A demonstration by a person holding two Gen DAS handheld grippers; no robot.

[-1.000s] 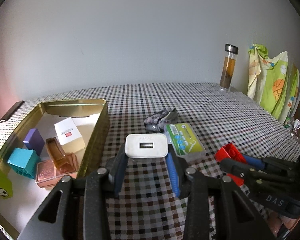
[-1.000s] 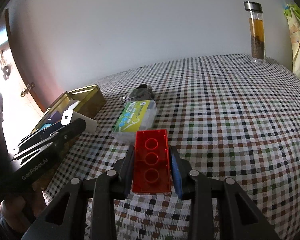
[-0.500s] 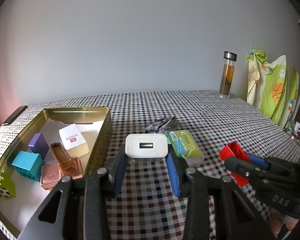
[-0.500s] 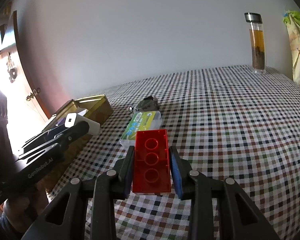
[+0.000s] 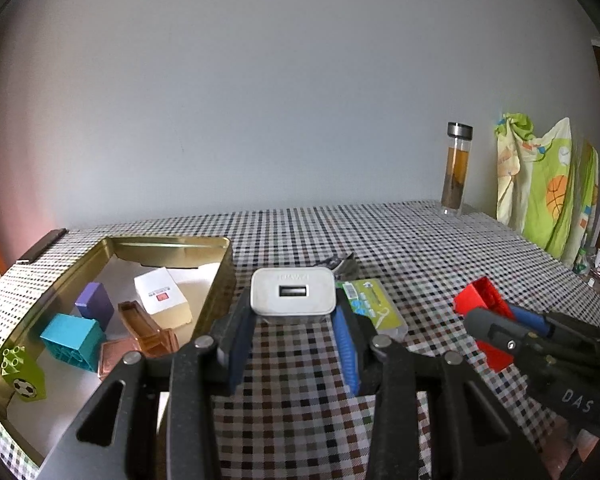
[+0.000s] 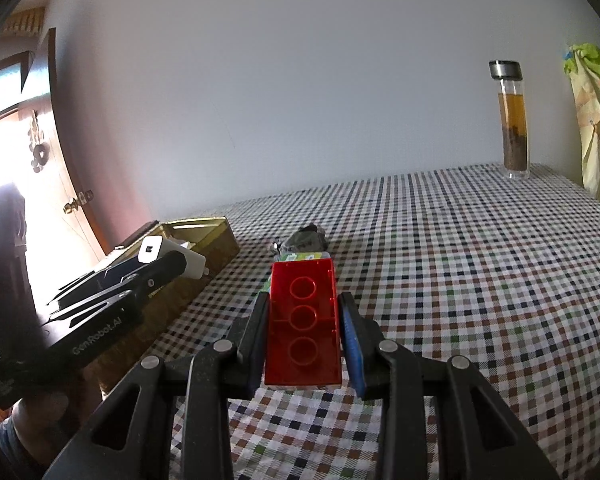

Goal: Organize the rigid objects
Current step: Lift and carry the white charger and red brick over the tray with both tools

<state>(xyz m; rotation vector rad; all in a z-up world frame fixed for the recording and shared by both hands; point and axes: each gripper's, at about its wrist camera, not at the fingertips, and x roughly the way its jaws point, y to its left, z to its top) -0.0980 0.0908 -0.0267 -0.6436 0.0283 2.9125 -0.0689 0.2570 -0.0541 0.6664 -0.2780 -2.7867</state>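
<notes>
My left gripper point(image 5: 294, 332) is shut on a white USB charger point(image 5: 293, 291), held above the checked tablecloth just right of the gold tin tray point(image 5: 220, 276). The tray holds a teal block point(image 5: 74, 340), a purple block point(image 5: 94, 305), a white box point(image 5: 161, 294), an amber piece point(image 5: 146, 328) and a green toy point(image 5: 22, 374). My right gripper point(image 6: 304, 336) is shut on a red building brick point(image 6: 303, 322), also lifted off the cloth. A green packet point(image 5: 374, 308) and a dark grey bundle point(image 6: 304, 240) lie on the cloth between the grippers.
A glass bottle of amber liquid point(image 6: 512, 120) stands at the far right near the wall. Patterned green cloth point(image 5: 548, 188) hangs past the table's right edge. A wooden door point(image 6: 60, 168) is at the left. The checked cloth point(image 6: 480, 280) stretches bare to the right.
Both grippers have tipped upward, so the table and objects sit lower in each view. Each still grips its object; the red brick has risen slightly.
</notes>
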